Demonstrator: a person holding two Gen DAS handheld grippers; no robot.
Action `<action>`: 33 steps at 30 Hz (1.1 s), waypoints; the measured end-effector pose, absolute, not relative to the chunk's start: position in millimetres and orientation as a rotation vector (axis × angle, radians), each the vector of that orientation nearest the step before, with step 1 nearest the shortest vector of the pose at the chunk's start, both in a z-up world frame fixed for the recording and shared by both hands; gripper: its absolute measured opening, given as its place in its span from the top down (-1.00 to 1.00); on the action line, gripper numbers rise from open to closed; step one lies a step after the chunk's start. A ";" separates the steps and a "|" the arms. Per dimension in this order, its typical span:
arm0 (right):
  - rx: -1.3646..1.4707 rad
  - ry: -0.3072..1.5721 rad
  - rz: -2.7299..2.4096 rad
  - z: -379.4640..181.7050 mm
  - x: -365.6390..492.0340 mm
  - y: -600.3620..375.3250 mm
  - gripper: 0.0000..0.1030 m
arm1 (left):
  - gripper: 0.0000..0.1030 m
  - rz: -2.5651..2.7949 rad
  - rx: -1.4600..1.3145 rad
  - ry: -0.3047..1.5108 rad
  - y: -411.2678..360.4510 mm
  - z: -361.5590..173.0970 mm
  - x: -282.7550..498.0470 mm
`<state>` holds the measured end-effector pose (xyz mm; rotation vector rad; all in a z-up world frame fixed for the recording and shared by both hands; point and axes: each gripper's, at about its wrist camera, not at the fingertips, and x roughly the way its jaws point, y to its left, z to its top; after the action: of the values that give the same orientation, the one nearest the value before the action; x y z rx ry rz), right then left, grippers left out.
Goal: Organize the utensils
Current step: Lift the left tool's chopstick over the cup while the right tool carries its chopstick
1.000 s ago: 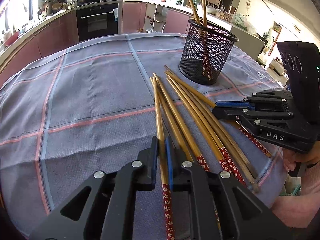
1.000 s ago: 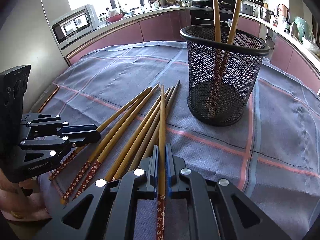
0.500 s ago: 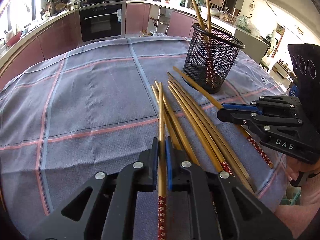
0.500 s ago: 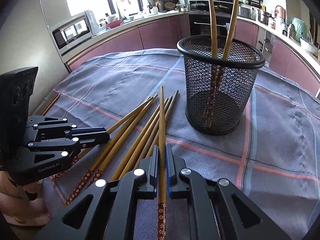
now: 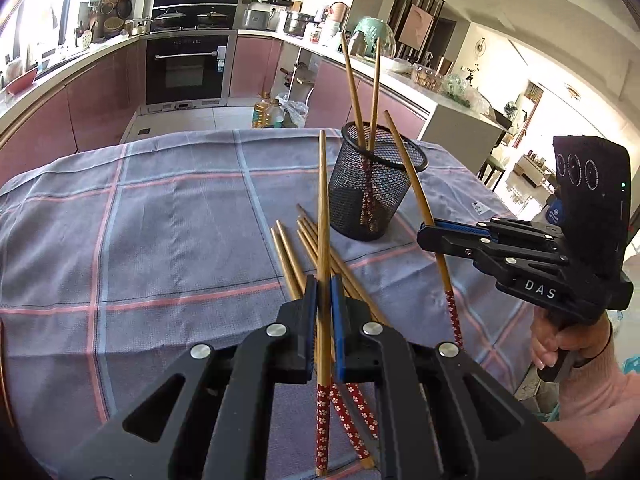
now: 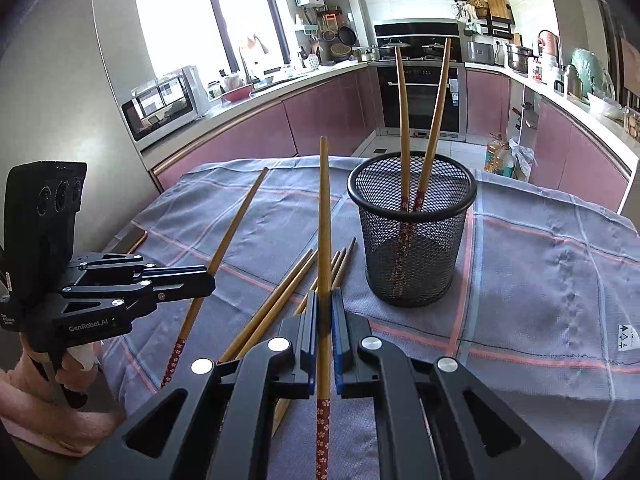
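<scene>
My left gripper (image 5: 324, 294) is shut on a bamboo chopstick (image 5: 323, 208) with a red flowered handle, held up off the cloth and pointing away from me. My right gripper (image 6: 325, 300) is shut on a like chopstick (image 6: 324, 208). Each gripper also shows in the other's view: the right gripper (image 5: 426, 236) to the right, the left gripper (image 6: 208, 280) to the left, both with their sticks tilted up. A black mesh cup (image 5: 376, 200) (image 6: 412, 248) stands just beyond, upright, with two chopsticks in it. Several chopsticks (image 5: 294, 258) (image 6: 276, 306) lie on the cloth below.
A grey-blue checked cloth (image 5: 160, 240) covers the table. A flat, phone-like thing (image 6: 132, 240) lies at its left edge. A person's hand (image 5: 560, 352) grips the right handle. Pink kitchen cabinets and an oven (image 5: 186, 68) stand beyond the table.
Both grippers have risen, each lifting its chopstick off the pile. The sticks' tips now hang in the air near the cup. Both stay shut.
</scene>
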<state>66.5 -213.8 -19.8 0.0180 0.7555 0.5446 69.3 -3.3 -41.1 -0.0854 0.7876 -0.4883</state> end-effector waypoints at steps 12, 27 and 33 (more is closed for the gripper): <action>0.073 0.666 0.535 7.1 63.6 -236.1 0.89 | 0.85 -0.550 -0.096 0.687 -6.9 1.4 56.5; 0.085 0.598 0.532 34.2 71.3 -246.0 0.89 | 0.85 -0.585 -0.103 0.626 -19.7 28.8 67.1; 0.080 0.549 0.524 55.6 77.3 -251.4 0.89 | 0.85 -0.591 -0.103 0.586 -26.9 47.2 79.1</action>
<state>77.3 -251.4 55.6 0.0803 0.5488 0.5241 79.1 -26.9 47.2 -0.1033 0.5861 -0.5905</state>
